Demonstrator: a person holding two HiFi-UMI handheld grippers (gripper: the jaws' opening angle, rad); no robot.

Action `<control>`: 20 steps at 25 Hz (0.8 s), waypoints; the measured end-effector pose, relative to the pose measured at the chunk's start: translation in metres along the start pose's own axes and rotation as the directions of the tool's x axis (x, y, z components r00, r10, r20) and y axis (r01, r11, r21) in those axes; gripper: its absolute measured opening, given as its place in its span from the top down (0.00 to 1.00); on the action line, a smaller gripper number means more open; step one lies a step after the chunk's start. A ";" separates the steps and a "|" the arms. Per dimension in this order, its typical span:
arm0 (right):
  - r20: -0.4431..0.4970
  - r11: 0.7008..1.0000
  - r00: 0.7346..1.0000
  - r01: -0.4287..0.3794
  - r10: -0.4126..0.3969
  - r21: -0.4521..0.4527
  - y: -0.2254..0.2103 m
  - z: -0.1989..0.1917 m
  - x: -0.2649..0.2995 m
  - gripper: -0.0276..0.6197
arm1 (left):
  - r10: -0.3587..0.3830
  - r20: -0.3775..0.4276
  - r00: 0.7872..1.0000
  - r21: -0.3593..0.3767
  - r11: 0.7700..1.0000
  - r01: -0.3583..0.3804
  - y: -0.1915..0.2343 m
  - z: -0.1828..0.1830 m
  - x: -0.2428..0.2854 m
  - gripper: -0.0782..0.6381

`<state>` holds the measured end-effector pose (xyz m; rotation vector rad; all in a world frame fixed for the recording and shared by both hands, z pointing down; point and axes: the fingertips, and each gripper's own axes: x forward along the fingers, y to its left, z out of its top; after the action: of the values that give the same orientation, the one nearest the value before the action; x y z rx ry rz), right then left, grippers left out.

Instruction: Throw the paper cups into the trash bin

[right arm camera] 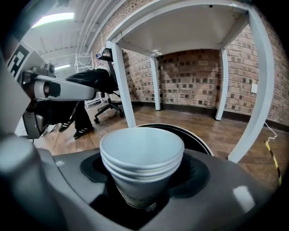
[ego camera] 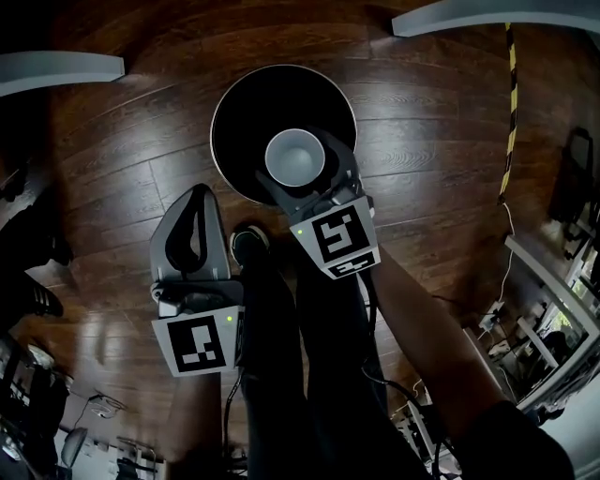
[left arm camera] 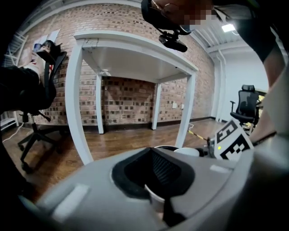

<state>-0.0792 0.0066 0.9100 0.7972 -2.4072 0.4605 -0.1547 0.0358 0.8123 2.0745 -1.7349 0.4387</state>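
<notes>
Over the round black trash bin point(ego camera: 234, 122), right claw point(ego camera: 309, 183) gripping stacked white paper cups point(ego camera: 294, 156), left claw point(ego camera: 194, 211) closed round another white cup point(left arm camera: 156, 198).

- Two grippers: my left gripper point(ego camera: 195, 223) and my right gripper point(ego camera: 298, 178), one in each hand.
- Two marker cubes, one at the back of each tool: the left cube point(ego camera: 199, 345) and the right cube point(ego camera: 337, 239).
- Four cups by my count: three nested rims in the stack of paper cups point(right arm camera: 142, 158) between my right jaws, and a single paper cup point(left arm camera: 156, 198) low between my left jaws.
- One trash bin point(ego camera: 234, 122), right under my right tool's tips.
- Two white tables beyond both tools, one table point(ego camera: 56, 70) off to the left and another table point(ego camera: 487, 14) off to the right.
- Two office chairs ahead of my left tool: one chair point(left arm camera: 40, 90) to its left and another chair point(left arm camera: 246, 106) to its right.
</notes>
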 end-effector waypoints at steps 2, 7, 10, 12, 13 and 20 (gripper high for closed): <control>-0.010 1.000 1.000 -0.004 0.004 0.004 0.000 -0.002 0.001 0.41 | 0.003 -0.010 1.000 -0.018 1.000 -0.003 -0.002 -0.002 0.001 0.88; -0.055 0.998 0.997 -0.054 0.053 -0.013 0.009 -0.006 0.012 0.41 | 0.007 -0.009 1.000 -0.032 0.999 -0.007 -0.002 0.005 0.002 0.88; -0.099 0.995 0.992 -0.086 0.082 -0.040 0.015 -0.010 0.020 0.41 | 0.013 -0.007 1.000 -0.041 0.999 -0.014 -0.002 0.007 0.002 0.88; -0.132 0.992 0.986 -0.112 0.104 -0.053 0.020 -0.013 0.024 0.41 | 0.016 -0.004 1.000 -0.044 0.999 -0.016 -0.003 0.008 0.003 0.88; -0.143 0.990 0.983 -0.128 0.119 -0.055 0.022 -0.013 0.026 0.41 | 0.017 -0.002 1.000 -0.045 0.999 -0.017 -0.003 0.009 0.003 0.88; -0.202 0.976 0.956 -0.219 0.211 -0.018 0.042 -0.021 0.038 0.41 | 0.035 -0.006 0.999 -0.052 0.998 -0.035 0.003 0.008 0.000 0.88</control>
<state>-0.1228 0.0313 0.9435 0.4494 -2.3154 0.5475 -0.1577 0.0313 0.8053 2.0081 -1.7633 0.4037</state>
